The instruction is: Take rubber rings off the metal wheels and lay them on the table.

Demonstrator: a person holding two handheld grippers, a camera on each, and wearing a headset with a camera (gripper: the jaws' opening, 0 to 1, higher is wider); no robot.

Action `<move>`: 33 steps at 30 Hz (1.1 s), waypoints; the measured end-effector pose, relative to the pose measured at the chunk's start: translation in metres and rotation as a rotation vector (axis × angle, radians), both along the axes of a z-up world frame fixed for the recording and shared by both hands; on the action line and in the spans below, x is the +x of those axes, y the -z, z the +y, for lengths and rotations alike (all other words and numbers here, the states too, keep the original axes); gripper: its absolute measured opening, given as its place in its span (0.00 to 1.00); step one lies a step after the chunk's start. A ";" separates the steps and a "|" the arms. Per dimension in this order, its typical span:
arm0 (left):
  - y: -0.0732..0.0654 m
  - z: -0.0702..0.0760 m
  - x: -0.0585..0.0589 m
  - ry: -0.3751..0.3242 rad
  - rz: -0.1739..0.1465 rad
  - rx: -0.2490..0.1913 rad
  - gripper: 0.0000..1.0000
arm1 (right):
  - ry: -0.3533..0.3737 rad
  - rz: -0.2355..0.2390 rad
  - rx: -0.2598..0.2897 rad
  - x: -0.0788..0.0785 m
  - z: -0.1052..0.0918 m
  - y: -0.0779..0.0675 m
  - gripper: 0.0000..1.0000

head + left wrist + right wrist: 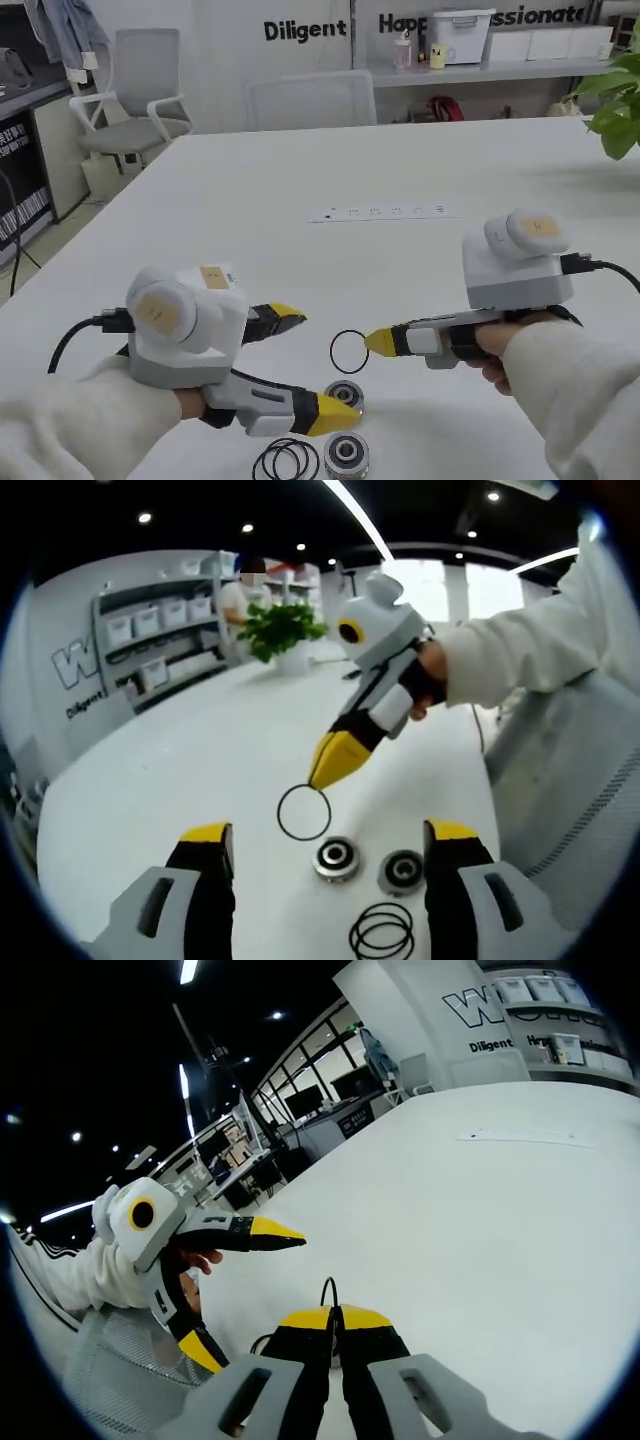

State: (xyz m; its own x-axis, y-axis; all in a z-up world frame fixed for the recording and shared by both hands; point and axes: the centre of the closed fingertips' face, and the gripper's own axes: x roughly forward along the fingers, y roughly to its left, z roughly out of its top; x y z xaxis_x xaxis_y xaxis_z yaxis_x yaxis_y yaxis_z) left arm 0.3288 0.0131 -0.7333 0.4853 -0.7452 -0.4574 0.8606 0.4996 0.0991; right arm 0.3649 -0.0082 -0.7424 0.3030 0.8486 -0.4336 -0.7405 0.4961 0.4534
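The right gripper (374,343), jaws clamped on one rubber ring (332,352), holds it just beyond the two metal wheels (344,394) over bare table (300,220), while the left gripper (328,832) hovers spread wide above them, the pile of freed rings (287,460) lying beside the nearer wheel.

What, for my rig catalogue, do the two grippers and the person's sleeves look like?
The left gripper and right gripper match: white-and-grey housings, black jaws tipped yellow, a tan patch on each housing, a black cable behind each. White sleeves cover both arms.
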 end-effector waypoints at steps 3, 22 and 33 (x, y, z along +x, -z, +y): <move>-0.003 0.001 -0.002 0.002 -0.004 0.009 0.81 | -0.001 -0.010 0.008 0.001 0.001 -0.005 0.00; -0.038 0.029 -0.017 -0.055 -0.055 -0.022 0.98 | -0.051 -0.065 0.046 -0.012 0.020 -0.029 0.00; -0.038 0.049 -0.032 -0.077 -0.038 -0.016 1.00 | -0.085 -0.075 0.064 -0.021 0.030 -0.039 0.00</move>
State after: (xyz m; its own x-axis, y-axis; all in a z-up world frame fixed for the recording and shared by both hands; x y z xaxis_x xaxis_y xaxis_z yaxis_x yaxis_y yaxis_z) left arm 0.2965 0.0621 -0.6955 0.5585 -0.7118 -0.4260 0.8151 0.5663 0.1224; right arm 0.3435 0.0217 -0.7036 0.2583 0.8980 -0.3562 -0.8117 0.4017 0.4241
